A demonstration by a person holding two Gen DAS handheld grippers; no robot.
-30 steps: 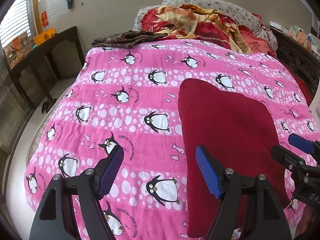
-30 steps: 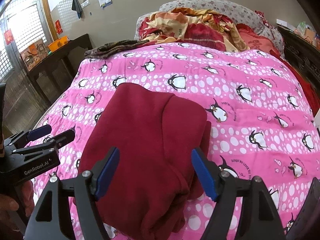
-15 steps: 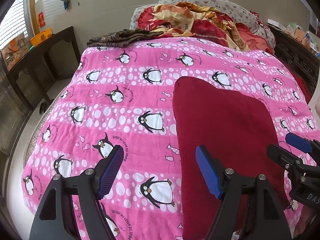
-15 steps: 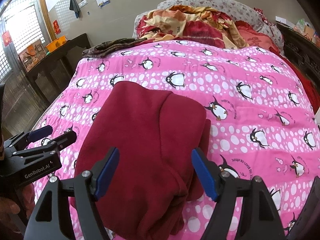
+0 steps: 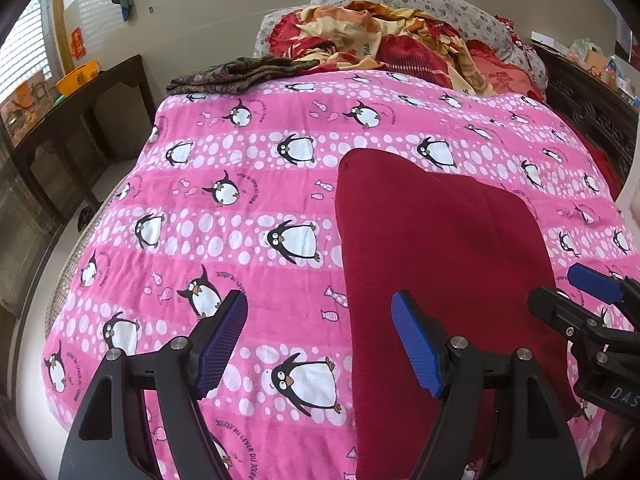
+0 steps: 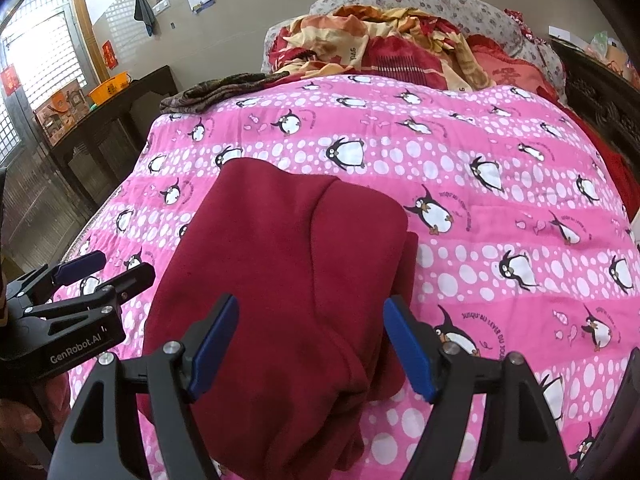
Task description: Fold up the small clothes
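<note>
Shifted a little in the left view since a second ago: garment and quilt sit slightly lower and more to the left; otherwise unchanged. Spread over the bed, a pink penguin quilt [image 5: 240, 216]. Lying on it toward the near edge, the dark red garment [image 6: 288, 264], already folded into a thick layered bundle; possibly one more fold or a tidy left. Angled down over it, right claw [image 6: 312, 344], jaws wide, gripping nothing. Beside the garment's left edge, left claw [image 5: 320, 344], likewise open and empty.

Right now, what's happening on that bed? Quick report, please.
Left gripper open, empty. Right gripper open above dark red garment, partly folded on penguin quilt. Nothing blocking.
</note>
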